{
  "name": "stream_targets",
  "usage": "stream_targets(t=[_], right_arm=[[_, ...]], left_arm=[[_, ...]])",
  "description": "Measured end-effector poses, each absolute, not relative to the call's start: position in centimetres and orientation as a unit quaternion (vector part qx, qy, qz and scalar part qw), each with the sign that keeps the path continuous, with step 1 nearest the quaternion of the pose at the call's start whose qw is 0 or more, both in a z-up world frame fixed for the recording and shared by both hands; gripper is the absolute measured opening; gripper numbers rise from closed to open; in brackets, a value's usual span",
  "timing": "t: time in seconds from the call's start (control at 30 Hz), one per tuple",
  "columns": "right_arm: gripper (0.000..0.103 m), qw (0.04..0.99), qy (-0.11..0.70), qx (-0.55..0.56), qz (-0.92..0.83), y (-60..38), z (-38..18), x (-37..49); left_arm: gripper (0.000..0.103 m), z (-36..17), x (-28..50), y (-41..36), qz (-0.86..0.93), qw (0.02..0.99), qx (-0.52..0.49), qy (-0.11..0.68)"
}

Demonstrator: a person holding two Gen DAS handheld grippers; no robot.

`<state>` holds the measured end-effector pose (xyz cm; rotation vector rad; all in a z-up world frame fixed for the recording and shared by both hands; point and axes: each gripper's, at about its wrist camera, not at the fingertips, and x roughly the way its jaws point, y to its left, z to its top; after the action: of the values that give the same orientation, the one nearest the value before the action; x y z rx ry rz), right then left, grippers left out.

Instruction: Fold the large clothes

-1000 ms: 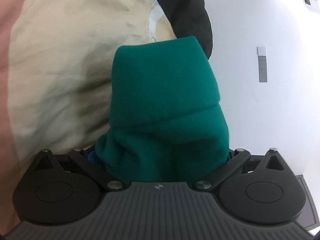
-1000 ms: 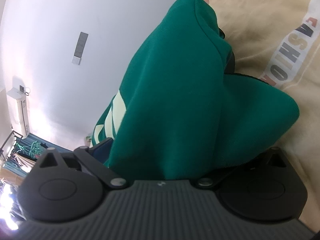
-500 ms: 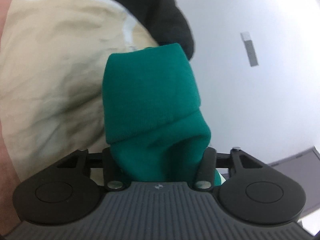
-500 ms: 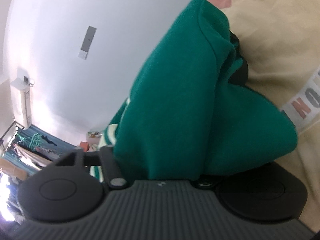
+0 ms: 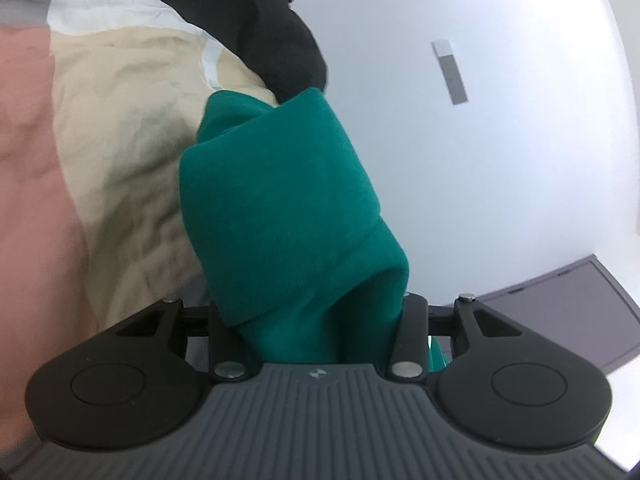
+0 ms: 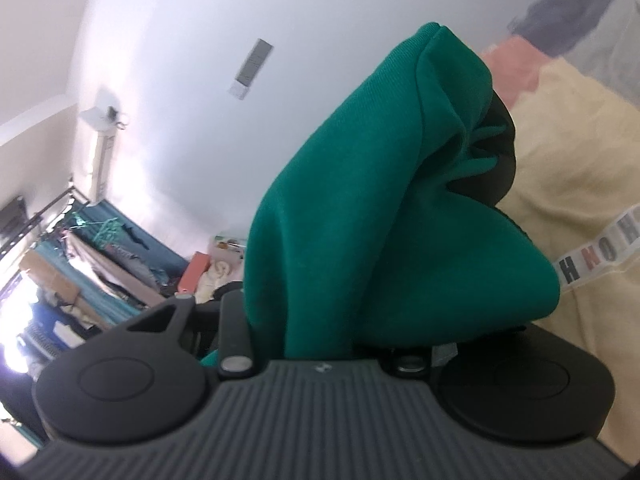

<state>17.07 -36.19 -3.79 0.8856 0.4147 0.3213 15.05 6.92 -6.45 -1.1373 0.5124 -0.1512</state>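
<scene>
White wall (image 5: 500,160) fills the background in both wrist views, with a small grey plate (image 5: 450,72) fixed on it. In the left wrist view, a cream garment (image 5: 128,152) lies spread on the surface at the left, a pink cloth (image 5: 28,200) is beside it at the far left edge, and a black garment (image 5: 256,16) lies at the far end, near the wall. A dark flat panel (image 5: 560,304) shows low at the right.

Between the fingers of the left gripper (image 5: 316,320) sits a thick bunch of a green sweatshirt (image 5: 280,208). Its jaws are closing, and both fingers press on the cloth from the two sides. The folded part with a ribbed band stands up in front of the camera.

In the right wrist view, the right gripper (image 6: 320,340) also has the green sweatshirt (image 6: 380,208) between its fingers, and its jaws are closing on it too. The left finger (image 6: 234,332) touches the cloth; the right finger is hidden under the fabric. The cloth rises in a big heap and hangs over the right side of the gripper. Behind it at the right lies the cream garment (image 6: 580,152) with a band of printed letters (image 6: 596,252). At the far left there is a clothes rack (image 6: 80,248) with hanging things, blurred.
</scene>
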Motion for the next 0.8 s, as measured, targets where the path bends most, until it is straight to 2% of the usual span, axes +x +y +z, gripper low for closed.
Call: stream_targets(t=[0.2,0.4,0.63,0.8], right_arm=[[0.045,0.877,0.162,0.418,0.173,-37.9,0.1,12.9],[0.045,0.880,0.131,0.424,0.169,-41.8,3.0,11.2],[0.046,0.874,0.084,0.456,0.144,-49.6,5.9,11.7],[0.046,0.879,0.053,0.460,0.116,-55.4,6.7,13.5]], left_arm=[[0.048,-4.2,11.1,5.0,-0.098,0.805,-0.539,0.227],[0.048,0.0,10.4,0.5,-0.137,0.821,-0.507,0.224],[0.049,6.1,13.7,-6.5,-0.184,0.826,-0.481,0.231],[0.049,7.7,18.7,-12.2,-0.221,0.823,-0.463,0.244]])
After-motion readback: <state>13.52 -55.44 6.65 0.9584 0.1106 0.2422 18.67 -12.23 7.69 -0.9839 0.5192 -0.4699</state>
